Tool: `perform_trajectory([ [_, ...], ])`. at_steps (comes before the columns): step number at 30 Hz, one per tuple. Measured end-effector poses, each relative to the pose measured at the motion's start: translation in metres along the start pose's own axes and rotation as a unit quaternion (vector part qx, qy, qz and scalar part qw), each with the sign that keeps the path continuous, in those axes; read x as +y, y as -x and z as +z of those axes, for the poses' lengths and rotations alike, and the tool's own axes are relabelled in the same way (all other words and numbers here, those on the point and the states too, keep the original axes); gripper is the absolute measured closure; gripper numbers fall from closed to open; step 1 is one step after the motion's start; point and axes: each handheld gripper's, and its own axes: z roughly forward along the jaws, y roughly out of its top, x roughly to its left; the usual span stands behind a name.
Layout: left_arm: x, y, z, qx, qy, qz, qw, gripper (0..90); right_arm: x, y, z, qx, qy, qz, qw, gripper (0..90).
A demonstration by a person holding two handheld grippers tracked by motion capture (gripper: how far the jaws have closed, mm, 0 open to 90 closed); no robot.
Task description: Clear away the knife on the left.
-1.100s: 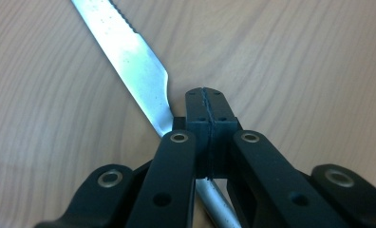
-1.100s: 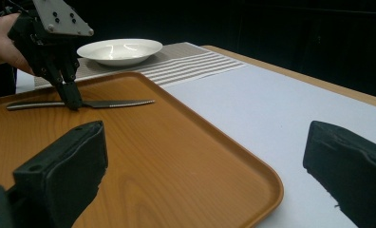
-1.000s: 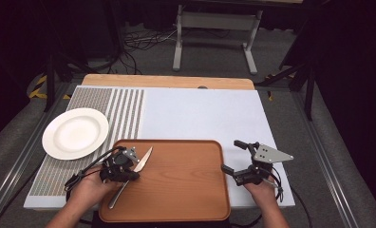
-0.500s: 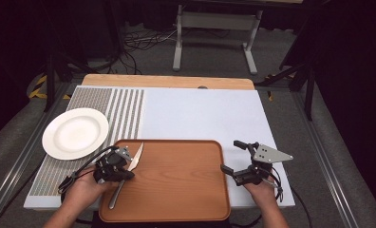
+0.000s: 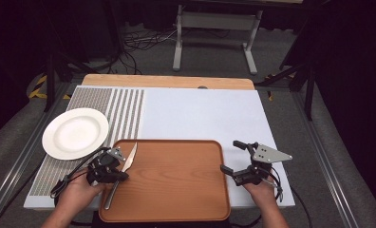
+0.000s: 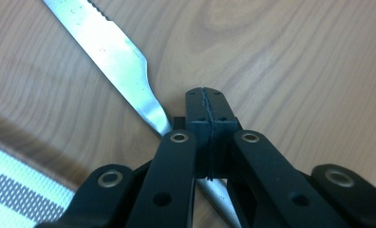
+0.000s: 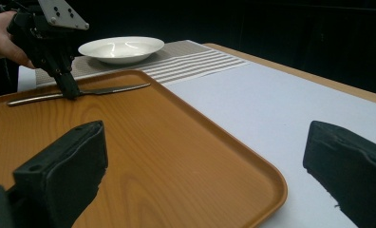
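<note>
The left gripper (image 5: pixel 114 167) points down at the left edge of the wooden tray (image 5: pixel 176 190), its fingers (image 6: pixel 210 111) pressed fully together with nothing between them. In the left gripper view the closed tips rest just beside the knife (image 6: pixel 112 52), at the narrow neck where blade meets handle; the blade runs away from the fingers, the handle passes back beneath them. The knife (image 5: pixel 122 173) lies flat on the tray. The right gripper (image 5: pixel 236 159) hovers at the tray's right edge, its fingers (image 7: pixel 67 161) spread wide and empty. A white plate (image 5: pixel 75 133) sits on the surface beyond the left fingers.
</note>
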Motion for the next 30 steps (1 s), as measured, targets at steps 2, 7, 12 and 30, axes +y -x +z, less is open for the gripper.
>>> perform_trajectory([
  [2,-0.002,-0.001,-0.001,0.000,0.003,-0.007,1.0000,90.0,0.000,0.000,0.000,0.001,-0.001,0.000,1.0000,1.4],
  [7,-0.007,-0.002,-0.002,-0.002,0.007,-0.017,0.9998,90.0,0.000,0.000,0.000,0.001,-0.001,0.001,1.0000,1.4],
  [12,-0.009,-0.003,-0.004,0.001,0.005,-0.023,0.9997,90.0,0.000,0.000,0.001,0.002,-0.002,0.001,1.0000,1.4],
  [30,-0.014,-0.003,-0.008,0.015,-0.007,-0.042,0.9990,90.0,0.000,0.000,0.001,0.001,-0.003,0.000,1.0000,1.5],
])
